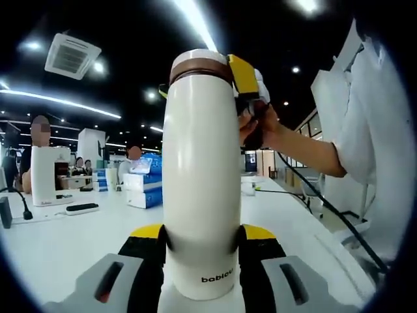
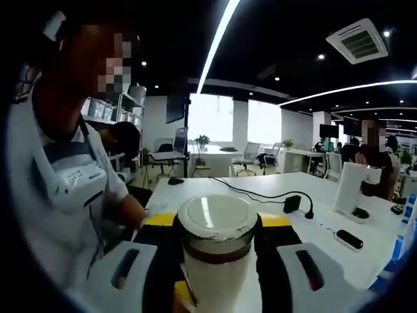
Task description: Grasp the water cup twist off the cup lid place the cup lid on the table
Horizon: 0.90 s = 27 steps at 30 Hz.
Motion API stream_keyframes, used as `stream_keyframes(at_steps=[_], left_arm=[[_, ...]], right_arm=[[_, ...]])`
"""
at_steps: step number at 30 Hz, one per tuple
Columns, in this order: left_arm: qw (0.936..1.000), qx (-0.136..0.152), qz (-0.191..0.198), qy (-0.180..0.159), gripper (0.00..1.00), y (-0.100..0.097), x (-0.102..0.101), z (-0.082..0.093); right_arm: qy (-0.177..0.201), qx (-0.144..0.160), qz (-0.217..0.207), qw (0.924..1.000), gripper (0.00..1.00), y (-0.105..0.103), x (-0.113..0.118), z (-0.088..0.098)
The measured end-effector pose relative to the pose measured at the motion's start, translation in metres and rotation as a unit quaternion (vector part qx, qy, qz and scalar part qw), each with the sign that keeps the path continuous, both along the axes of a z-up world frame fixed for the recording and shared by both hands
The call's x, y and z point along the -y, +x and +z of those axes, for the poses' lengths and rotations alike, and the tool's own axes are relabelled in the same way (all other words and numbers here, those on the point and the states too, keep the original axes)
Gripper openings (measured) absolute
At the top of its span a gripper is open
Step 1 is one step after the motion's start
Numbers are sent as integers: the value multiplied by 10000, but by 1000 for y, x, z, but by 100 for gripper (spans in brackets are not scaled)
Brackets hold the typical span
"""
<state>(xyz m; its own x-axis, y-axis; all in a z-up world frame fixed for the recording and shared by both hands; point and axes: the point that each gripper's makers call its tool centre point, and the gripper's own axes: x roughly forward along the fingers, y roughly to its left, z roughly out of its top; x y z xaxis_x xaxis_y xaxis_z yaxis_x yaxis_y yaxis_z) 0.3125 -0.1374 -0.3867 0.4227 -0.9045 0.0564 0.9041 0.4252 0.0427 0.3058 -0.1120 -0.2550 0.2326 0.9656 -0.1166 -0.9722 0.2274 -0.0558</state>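
A long white table [image 1: 58,248] carries the things. In the left gripper view, a stack of blue and white boxes [image 1: 144,189] sits far back near the middle, a white appliance [image 1: 43,176] stands at the far left, and a flat white remote [image 1: 82,208] lies just in front of it. In the right gripper view, a black adapter [image 2: 292,203] with its cable [image 2: 247,191] lies on the table.

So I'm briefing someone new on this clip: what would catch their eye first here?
The tall white water cup fills the middle of the left gripper view, its base clamped by the left gripper. At its top, the right gripper, held by a person's hand, closes on the cup lid. In the right gripper view that lid sits between the jaws, above the white table.
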Motion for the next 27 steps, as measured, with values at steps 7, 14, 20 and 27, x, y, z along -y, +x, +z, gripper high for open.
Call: stream_keyframes(at_steps=[7,14,20,27], left_arm=[[10000,9,1,3,45,1,0,0],[10000,5,0,4,45,1,0,0],[10000,8,0,5,45,1,0,0],[10000,11,4,9,45,1,0,0]], right_arm=[[276,-121,-614,9977,69,10,13,11],[534,56,-1599,9857,89,6,33,25],[756,372,-2324,9690,89,-9,49,38],[671,177,-2817,9570,81,-36,45,19]])
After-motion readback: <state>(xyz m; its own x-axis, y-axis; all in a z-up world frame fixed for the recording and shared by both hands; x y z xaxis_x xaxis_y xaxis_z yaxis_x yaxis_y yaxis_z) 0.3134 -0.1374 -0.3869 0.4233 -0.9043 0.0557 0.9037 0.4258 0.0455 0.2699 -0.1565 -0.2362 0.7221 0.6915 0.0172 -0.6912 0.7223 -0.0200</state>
